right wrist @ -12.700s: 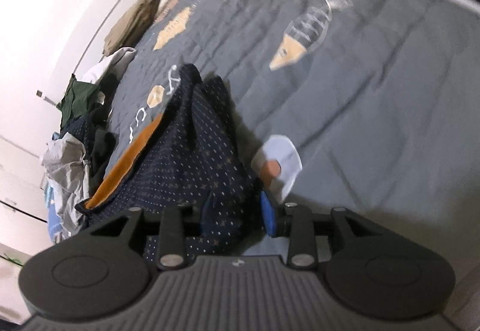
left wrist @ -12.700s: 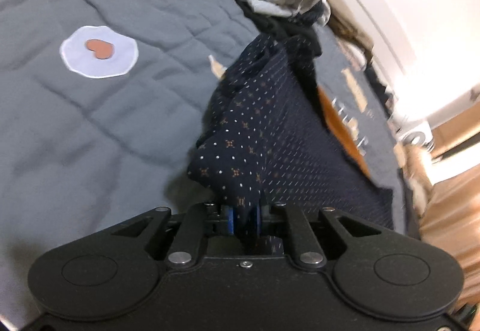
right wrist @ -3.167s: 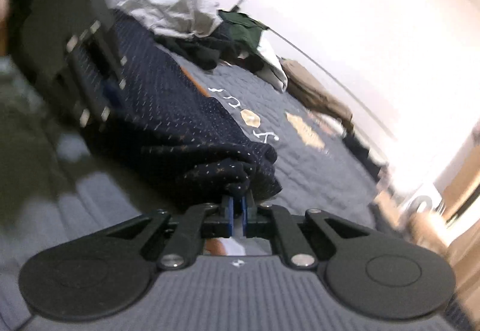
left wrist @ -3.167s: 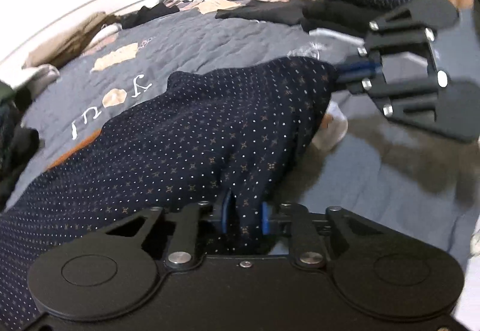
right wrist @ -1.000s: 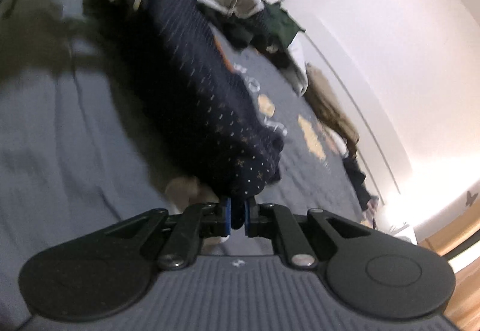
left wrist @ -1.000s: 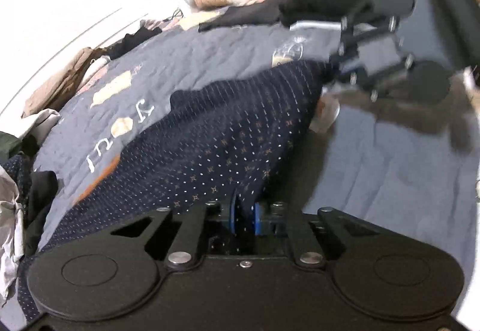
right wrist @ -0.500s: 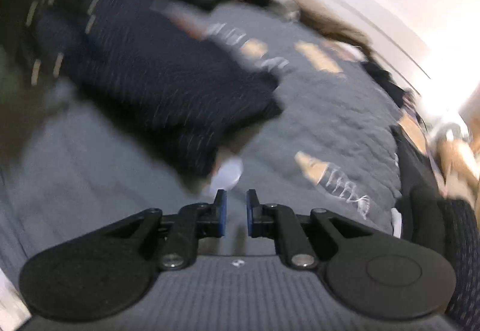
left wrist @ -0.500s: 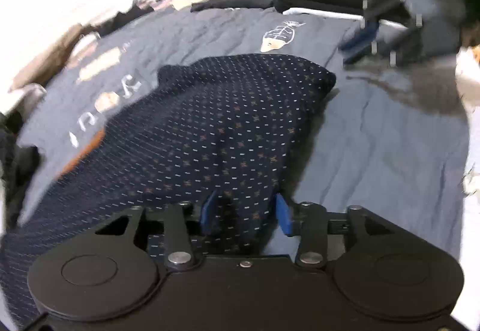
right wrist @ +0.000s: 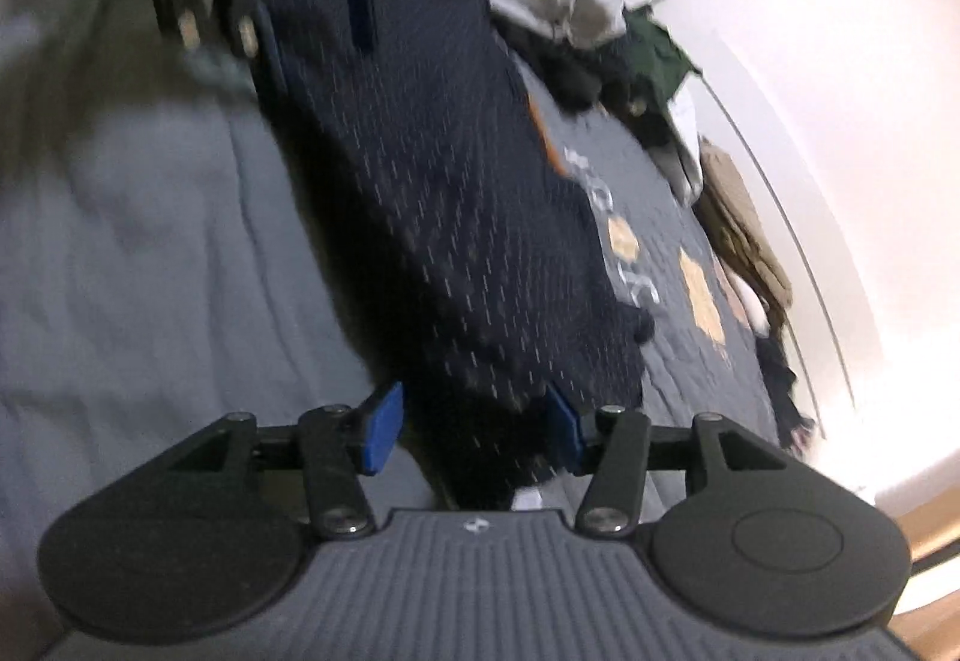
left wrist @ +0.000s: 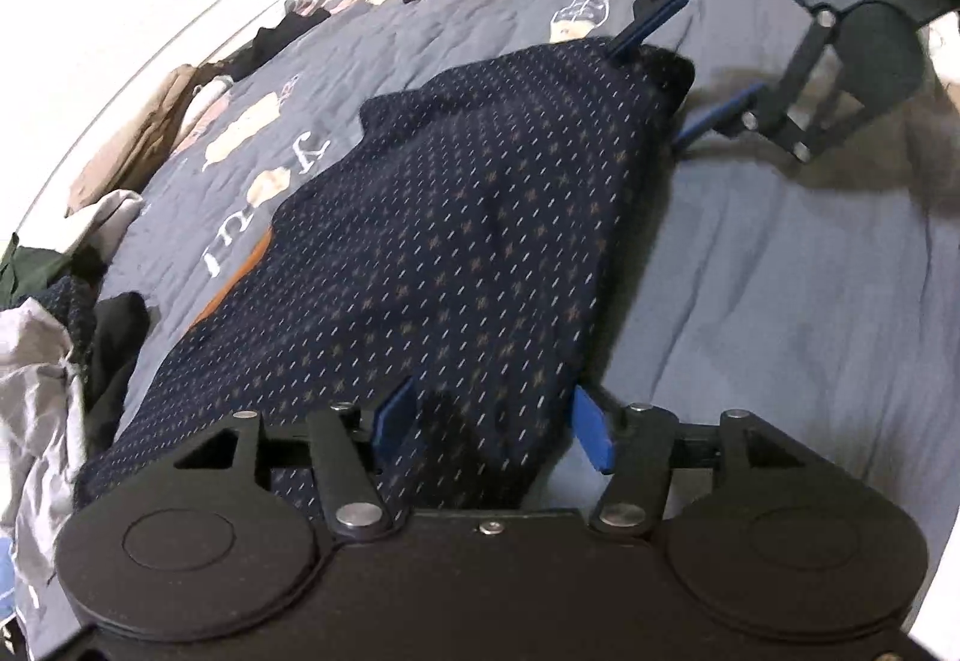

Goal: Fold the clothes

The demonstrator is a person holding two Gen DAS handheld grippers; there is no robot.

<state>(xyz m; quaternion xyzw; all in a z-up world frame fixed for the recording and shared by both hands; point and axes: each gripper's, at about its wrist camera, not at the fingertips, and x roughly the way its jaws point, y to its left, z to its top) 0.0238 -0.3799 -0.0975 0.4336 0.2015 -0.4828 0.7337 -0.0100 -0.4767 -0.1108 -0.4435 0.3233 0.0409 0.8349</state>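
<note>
Left tongs (left wrist: 489, 424) are spread wide with the near end of the navy dotted garment (left wrist: 420, 241) sitting loose between the pads, and the right tongs (left wrist: 672, 79) gape open the same way at its far end, gripping nothing. Garment's stretched lengthwise on the grey bed (left wrist: 780, 301). My guess: if either side closes shallow, layers slip and the fold goes crooked.

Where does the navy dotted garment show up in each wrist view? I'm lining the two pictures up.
Left wrist: the navy dotted garment runs from between the left gripper fingers up to the right gripper.
Right wrist: the same garment runs up the centre, from the right gripper towards the top left.
Shared landmark: the white lettering on the grey quilt beside it.
</note>
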